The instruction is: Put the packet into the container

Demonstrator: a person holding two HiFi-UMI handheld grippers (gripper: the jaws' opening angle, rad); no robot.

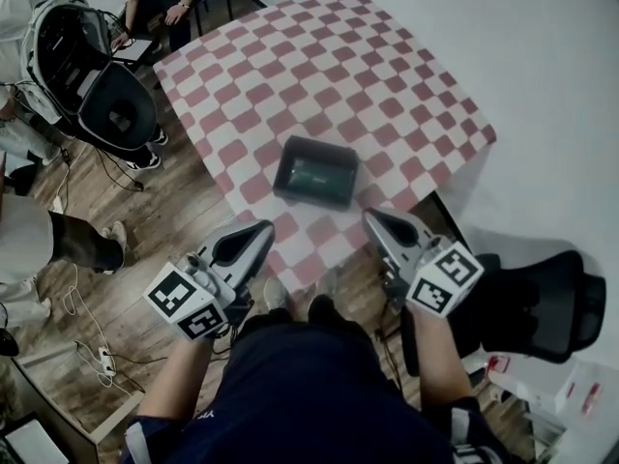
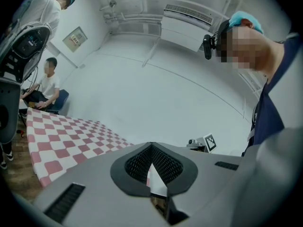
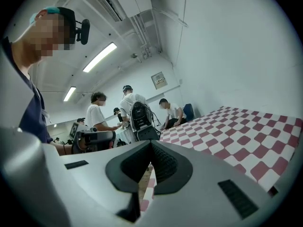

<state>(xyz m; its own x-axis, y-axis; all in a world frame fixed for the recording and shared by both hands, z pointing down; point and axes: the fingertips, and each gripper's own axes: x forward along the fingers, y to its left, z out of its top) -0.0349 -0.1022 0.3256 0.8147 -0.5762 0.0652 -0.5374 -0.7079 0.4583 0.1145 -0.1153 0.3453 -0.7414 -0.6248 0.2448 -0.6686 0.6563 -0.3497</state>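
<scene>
A dark rectangular container (image 1: 315, 170) stands near the front edge of the red-and-white checked table (image 1: 329, 66). Something pale green, seemingly the packet (image 1: 314, 175), lies inside it. My left gripper (image 1: 263, 226) hovers off the table's front edge, below and left of the container, its jaws shut with nothing between them. My right gripper (image 1: 370, 215) is below and right of the container, also shut and empty. In the left gripper view the left gripper (image 2: 151, 145) has its tips together, and in the right gripper view the right gripper (image 3: 151, 143) likewise.
A black office chair (image 1: 542, 303) stands at the right of my legs. At the left are a black chair with a backpack (image 1: 116, 114), people's legs, and cables with a power strip (image 1: 104, 359) on the wooden floor. A white wall runs behind the table.
</scene>
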